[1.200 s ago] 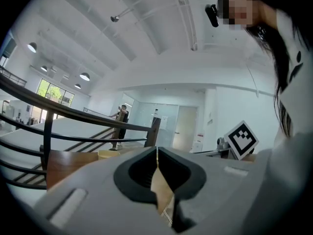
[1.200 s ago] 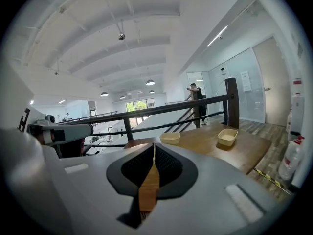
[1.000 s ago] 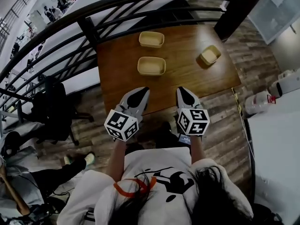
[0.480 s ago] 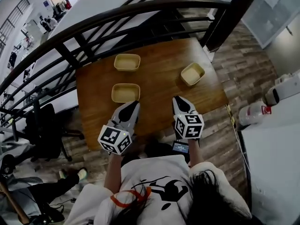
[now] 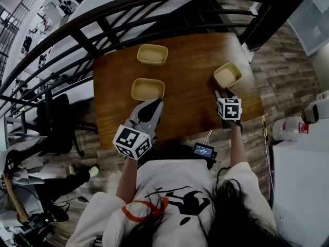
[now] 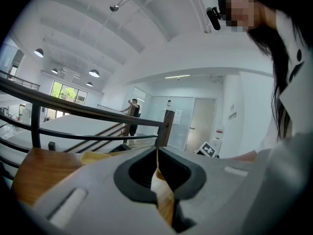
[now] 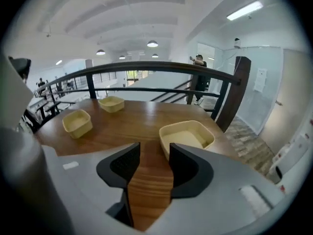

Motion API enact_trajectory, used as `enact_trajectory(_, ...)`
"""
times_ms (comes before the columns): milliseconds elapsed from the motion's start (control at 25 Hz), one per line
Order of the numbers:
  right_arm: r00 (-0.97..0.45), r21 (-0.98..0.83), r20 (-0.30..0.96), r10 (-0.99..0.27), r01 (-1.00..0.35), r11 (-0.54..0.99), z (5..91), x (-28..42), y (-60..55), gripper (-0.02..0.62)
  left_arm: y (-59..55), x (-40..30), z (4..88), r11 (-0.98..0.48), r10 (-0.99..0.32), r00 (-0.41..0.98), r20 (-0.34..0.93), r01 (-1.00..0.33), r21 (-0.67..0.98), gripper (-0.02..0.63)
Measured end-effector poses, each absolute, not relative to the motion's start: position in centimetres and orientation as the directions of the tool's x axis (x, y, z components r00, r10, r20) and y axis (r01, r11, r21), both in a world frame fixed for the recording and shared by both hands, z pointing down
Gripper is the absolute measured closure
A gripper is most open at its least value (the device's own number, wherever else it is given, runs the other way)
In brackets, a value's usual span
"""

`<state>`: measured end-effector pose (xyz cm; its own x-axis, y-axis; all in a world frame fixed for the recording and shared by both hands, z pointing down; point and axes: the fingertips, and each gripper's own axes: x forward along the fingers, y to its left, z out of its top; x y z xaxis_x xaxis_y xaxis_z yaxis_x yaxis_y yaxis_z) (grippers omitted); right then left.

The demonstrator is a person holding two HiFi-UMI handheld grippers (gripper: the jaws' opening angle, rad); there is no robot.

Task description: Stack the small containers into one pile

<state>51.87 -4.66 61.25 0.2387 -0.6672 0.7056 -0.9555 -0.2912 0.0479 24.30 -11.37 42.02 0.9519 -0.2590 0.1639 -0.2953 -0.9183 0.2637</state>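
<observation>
From up here, the person's white shirt [image 5: 175, 189] and dark hair cover part of the near edge of the brown wooden table [image 5: 190, 91]. The left gripper [image 5: 154, 104] hangs over that edge. In the left gripper view its own grey body blocks nearly the whole tabletop, leaving only a strip of wood and a sliver of yellow rim. Its jaws are drawn together at the tips, with a thin wedge of wood grain showing behind them and nothing held.

Just beyond those tips lies the near-left container [image 5: 148, 89], a pale yellow, shallow plastic tub with rounded corners. I cannot tell whether the tips touch its near rim.

The right gripper [image 5: 224, 92] is further out over the table. Its jaws stand a narrow way apart, with only bare wood between them [image 7: 154, 146]. The right-hand container [image 7: 186, 136], the same pale tub, lies just past the tips and a little right of the gap. The right jaw hides its near corner, so contact cannot be judged. This tub sits close to the table's right edge.

A broad stretch of bare wood separates it from the other two tubs. The far container [image 5: 152, 54] sits near the back edge, beneath the dark metal railing [image 5: 128, 14] that closes off that side.
</observation>
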Motion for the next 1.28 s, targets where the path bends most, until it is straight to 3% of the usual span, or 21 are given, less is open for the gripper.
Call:
enact_trajectory(240,0.334,0.325,0.878,-0.344,-0.942,-0.084,66.6,58.8,-3.7,0.355,-11.2,23.3,43.2,-0.917,-0.274,0.933,0.233,-0.327,0.230,0.606)
enact_trajectory(360,0.269,0.286,0.903,-0.336,-0.958,-0.001,68.9,57.9,-5.7,0.416,-12.3,21.2,43.2,-0.900,-0.316,0.919,0.235,-0.369,0.231,0.606)
enact_trajectory(520,0.376,0.372,0.883,-0.281,-0.926,-0.071,67.4,59.1,-5.0,0.521,-13.6,19.5,43.3,-0.892,-0.339,0.909,0.243,-0.393,0.225,0.606)
enact_trajectory(840,0.230,0.129,0.872,-0.432,-0.960,-0.250,64.2,53.6,-6.5,0.545,-14.7,17.5,42.7,-0.867,-0.399,0.889,0.225,-0.446,0.224,0.606)
enact_trajectory(1280,0.076,-0.013,0.813,-0.578,-0.989,-0.148,57.8,35.7,-12.7,0.545,-17.7,12.3,42.3,-0.850,-0.437,0.877,0.202,-0.476,0.225,0.606)
